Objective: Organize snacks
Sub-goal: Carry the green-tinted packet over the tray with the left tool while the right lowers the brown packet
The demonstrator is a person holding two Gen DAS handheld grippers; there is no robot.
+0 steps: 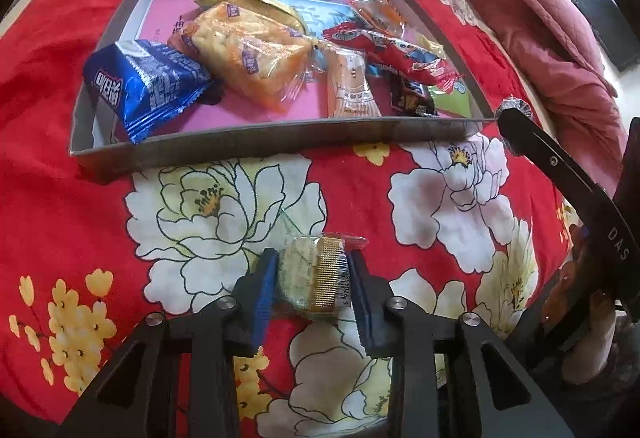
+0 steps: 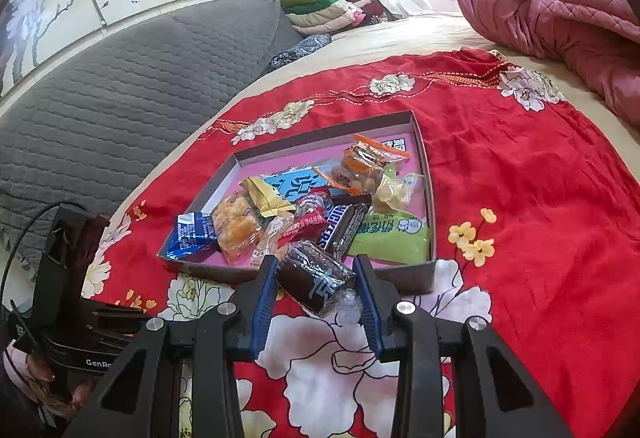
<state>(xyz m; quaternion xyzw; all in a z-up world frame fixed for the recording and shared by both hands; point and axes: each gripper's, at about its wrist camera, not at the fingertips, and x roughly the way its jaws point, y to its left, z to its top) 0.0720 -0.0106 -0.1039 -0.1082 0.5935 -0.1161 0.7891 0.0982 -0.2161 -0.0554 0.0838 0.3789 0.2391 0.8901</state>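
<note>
Snack sorting on a bed under a red floral cloth [image 1: 60,198]. Left claw [image 1: 314,278] clenched on a pale clear-wrapped biscuit [image 1: 308,274], low over the cloth, with the cardboard tray [image 1: 280,140] of packets lying toward twelve o'clock. Right claw [image 2: 316,284] gripping a dark wrapped cake [image 2: 314,280], long axis slanting ten to four, poised just short of the tray's near wall [image 2: 416,276] at twelve o'clock. Right hand judged nearer; drop-off likely first.

Red floral cloth [image 1: 60,166]: thin woven fabric, slightly creased. Box [image 1: 280,140]: matt grey cardboard, pink paper liner. Snack packets [image 1: 148,86]: glossy crinkled plastic film. Gripper fingers [image 1: 264,292]: ribbed blue rubbery pads on matt black plastic. Pink quilt [image 2: 560,18]: soft stitched cloth.
</note>
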